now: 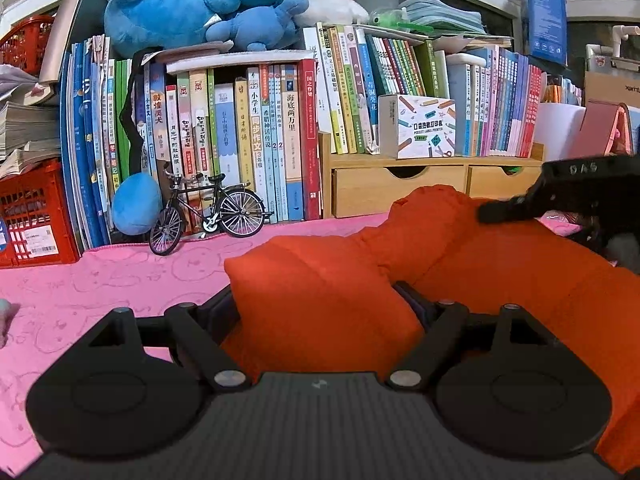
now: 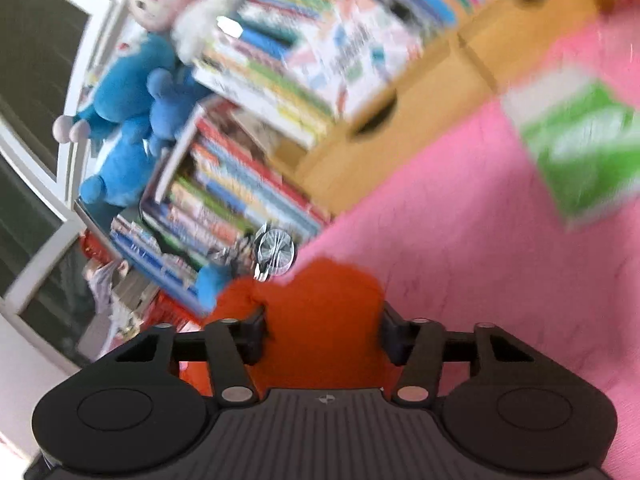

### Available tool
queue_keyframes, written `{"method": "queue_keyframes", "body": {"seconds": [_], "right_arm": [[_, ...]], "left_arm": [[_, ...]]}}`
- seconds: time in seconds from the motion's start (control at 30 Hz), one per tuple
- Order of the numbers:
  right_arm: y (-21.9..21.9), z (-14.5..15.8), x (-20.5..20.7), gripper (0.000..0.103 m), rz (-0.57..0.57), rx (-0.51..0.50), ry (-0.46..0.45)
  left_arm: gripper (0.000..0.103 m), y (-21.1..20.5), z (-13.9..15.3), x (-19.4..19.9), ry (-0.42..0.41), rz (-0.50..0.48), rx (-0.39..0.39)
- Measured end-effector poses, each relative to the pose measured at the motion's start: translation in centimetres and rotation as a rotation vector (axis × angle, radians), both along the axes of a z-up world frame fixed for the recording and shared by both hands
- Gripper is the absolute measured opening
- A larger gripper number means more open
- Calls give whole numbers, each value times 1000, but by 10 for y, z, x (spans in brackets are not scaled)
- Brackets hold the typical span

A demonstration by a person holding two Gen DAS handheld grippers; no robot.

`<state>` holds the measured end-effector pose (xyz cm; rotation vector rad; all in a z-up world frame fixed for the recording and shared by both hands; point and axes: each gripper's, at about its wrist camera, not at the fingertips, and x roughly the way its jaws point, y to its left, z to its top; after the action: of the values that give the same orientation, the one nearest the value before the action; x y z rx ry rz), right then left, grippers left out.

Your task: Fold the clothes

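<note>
An orange garment (image 1: 460, 276) lies bunched on the pink table cover (image 1: 100, 288). In the left wrist view a thick fold of it fills the gap of my left gripper (image 1: 320, 304), whose jaws stand wide and touch the cloth on both sides. The right gripper's black body and one of its fingers (image 1: 504, 210) reach onto the garment's far right end. The blurred right wrist view shows my right gripper (image 2: 324, 320) tilted, with the orange garment (image 2: 320, 304) pinched between its narrower jaws. Both pads are hidden by cloth.
Books (image 1: 256, 136) line the back, with blue plush toys (image 1: 180, 12) on top. A toy bicycle (image 1: 208, 212) stands before them. Wooden drawers (image 1: 400, 192) are behind the garment and a red crate (image 1: 32, 216) is at far left. A green box (image 2: 580, 148) sits on the cover.
</note>
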<state>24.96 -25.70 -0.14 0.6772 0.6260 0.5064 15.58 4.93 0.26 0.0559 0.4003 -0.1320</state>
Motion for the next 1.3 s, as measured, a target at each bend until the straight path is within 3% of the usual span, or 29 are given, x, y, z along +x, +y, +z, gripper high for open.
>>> {"method": "queue_keyframes", "body": {"seconds": [0.03, 0.07, 0.1, 0.17, 0.3, 0.4, 0.53, 0.63, 0.7, 0.8, 0.97, 1.03, 1.1, 1.17, 1.3], "right_arm": [[-3, 9, -5, 2, -50, -49, -38], [-6, 18, -10, 9, -121, -134, -67], [-9, 26, -14, 9, -152, -213, -95], [-12, 40, -32, 13, -128, -342, -179], [2, 53, -122, 57, -6, -635, -479], [19, 50, -203, 61, 106, -824, -704], [37, 27, -278, 69, 275, -926, -837], [55, 8, -304, 74, 375, -1036, -899], [70, -4, -310, 74, 402, -1111, -919], [82, -12, -295, 69, 324, -1145, -881], [74, -5, -261, 57, 230, -1020, -710], [75, -7, -255, 44, 233, -1015, -682], [78, -9, -253, 42, 240, -1027, -684], [78, -10, -251, 41, 242, -1032, -681], [71, -9, -248, 40, 246, -998, -662]], "left_arm": [[83, 0, 0, 0, 1, 2, 3], [83, 0, 0, -1, 1, 4, 2], [83, 1, 0, -2, 0, 5, -1], [83, 0, 1, -2, -2, 7, 0], [84, -1, 2, -2, 0, 10, 6], [84, -2, 3, -3, 0, 12, 18], [86, -5, 12, -7, -20, 18, 52], [87, -6, 21, -10, -39, 23, 66], [88, -6, 27, -14, -51, 24, 76], [90, -3, 35, -24, -72, 20, 94], [97, 13, 52, -50, -121, 37, 132], [97, 24, 60, -62, -144, 86, 122], [95, 30, 69, -83, -190, 119, 104], [95, 20, 75, -114, -266, 29, 143], [95, -32, 66, -174, -337, -264, 367]]}}
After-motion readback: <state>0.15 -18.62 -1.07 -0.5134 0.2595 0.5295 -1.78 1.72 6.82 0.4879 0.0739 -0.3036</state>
